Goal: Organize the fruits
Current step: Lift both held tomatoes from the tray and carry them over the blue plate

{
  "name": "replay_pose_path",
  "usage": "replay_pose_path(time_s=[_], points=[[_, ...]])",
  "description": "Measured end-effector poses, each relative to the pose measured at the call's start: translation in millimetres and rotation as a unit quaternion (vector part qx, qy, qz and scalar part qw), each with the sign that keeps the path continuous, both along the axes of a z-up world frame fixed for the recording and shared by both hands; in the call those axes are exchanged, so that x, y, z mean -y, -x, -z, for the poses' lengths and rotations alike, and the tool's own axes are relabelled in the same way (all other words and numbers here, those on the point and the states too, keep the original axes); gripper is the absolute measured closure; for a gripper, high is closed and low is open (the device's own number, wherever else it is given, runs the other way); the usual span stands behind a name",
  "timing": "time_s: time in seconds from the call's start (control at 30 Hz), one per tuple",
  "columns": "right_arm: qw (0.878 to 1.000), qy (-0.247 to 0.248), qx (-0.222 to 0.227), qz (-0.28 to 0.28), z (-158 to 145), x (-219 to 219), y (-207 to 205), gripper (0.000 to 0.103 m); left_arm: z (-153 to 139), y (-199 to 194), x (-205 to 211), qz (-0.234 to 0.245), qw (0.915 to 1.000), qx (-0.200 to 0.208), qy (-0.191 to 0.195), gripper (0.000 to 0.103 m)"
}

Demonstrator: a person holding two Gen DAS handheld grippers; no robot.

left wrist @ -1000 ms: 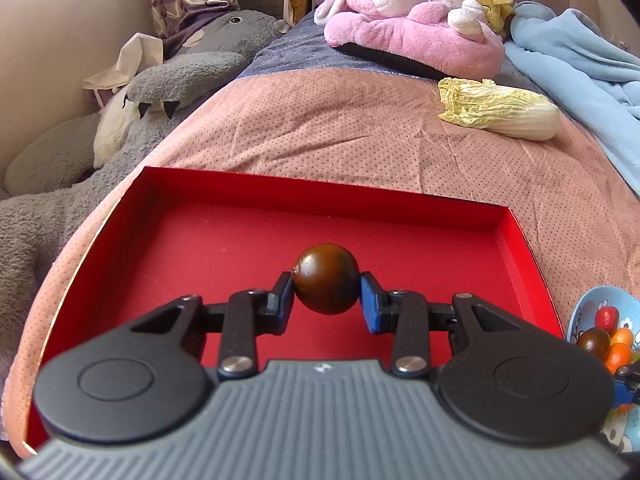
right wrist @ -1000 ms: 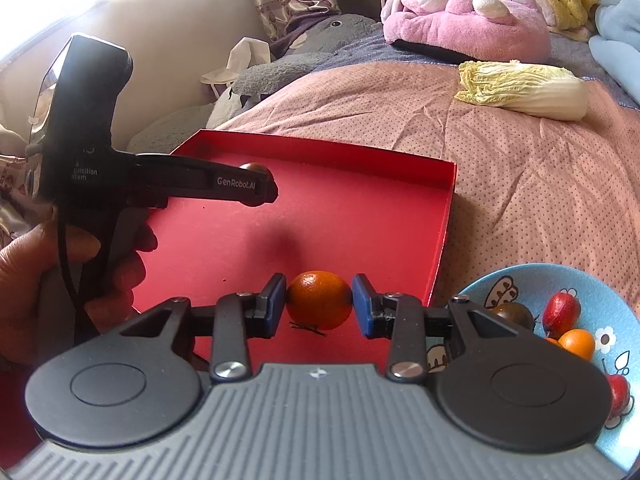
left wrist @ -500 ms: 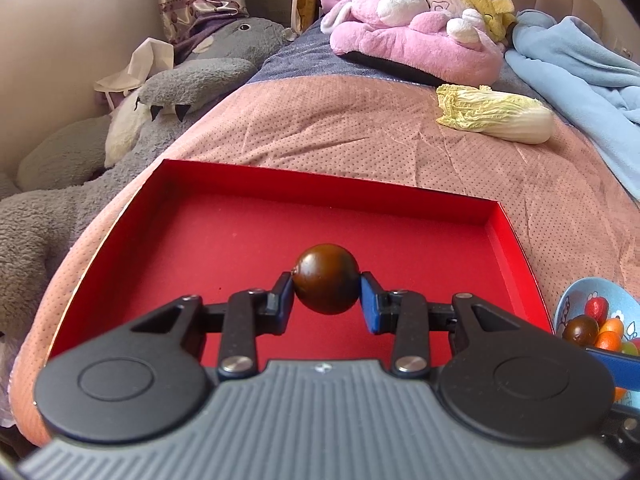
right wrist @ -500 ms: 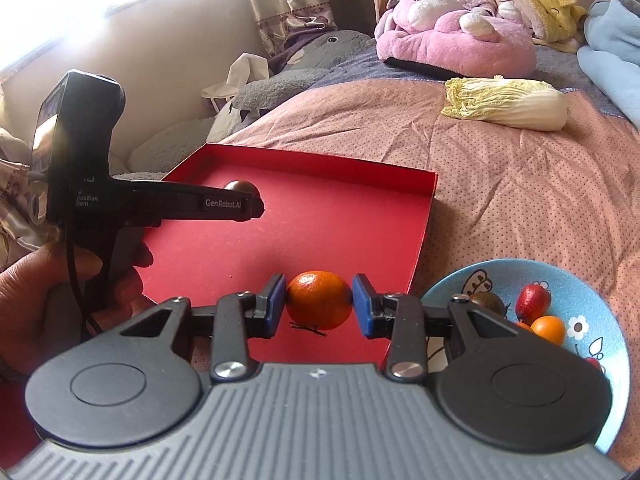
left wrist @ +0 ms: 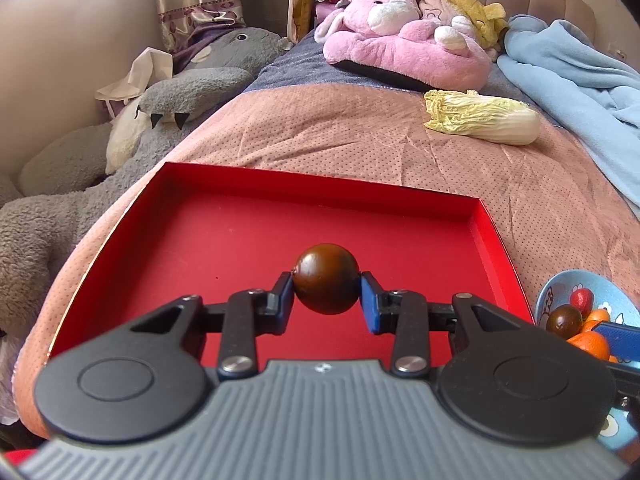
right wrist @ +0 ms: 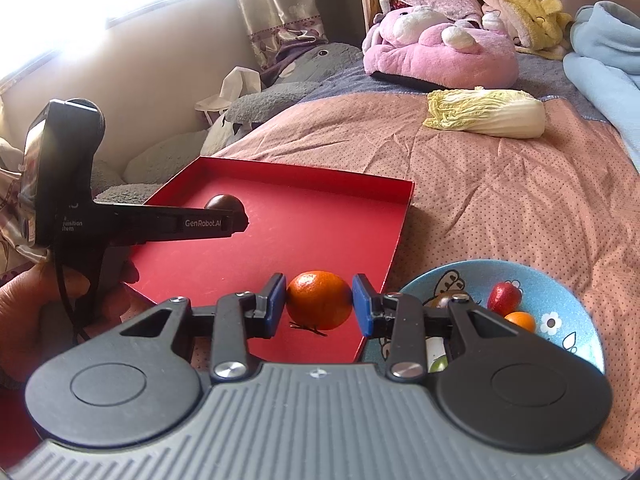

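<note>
left gripper (left wrist: 327, 290) has its jaws clamped on a dark brown fruit (left wrist: 326, 279), held above the red tray (left wrist: 224, 240) on the bed (left wrist: 360, 136). right gripper (right wrist: 319, 301) jaws grip an orange (right wrist: 319, 299) over the tray's near right edge, w/ the blue plate (right wrist: 568, 304) of small fruits just right of it.

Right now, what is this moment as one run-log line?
left gripper: shut on brown fruit above red tray | right gripper: shut on orange | plate: more fruit
</note>
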State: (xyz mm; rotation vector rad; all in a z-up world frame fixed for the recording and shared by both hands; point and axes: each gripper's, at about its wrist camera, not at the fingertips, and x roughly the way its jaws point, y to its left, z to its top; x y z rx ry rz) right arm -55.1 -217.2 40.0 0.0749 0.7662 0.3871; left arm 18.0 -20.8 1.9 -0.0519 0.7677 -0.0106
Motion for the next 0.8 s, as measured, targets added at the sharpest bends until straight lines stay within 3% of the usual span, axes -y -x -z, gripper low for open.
replay_pose_path(time_s=[0.4, 0.8], points=[[0.998, 0.000, 0.008, 0.061, -0.7, 59.0, 15.1, 0.061, -0.2, 9.9, 14.9, 0.018, 0.9998, 0.007, -0.008, 0.064], [0.992, 0.014, -0.009, 0.127, 17.6, 118.6, 35.6, 0.061, -1.1, 24.0, 36.2, 0.049, 0.9986, 0.017, -0.013, 0.064]])
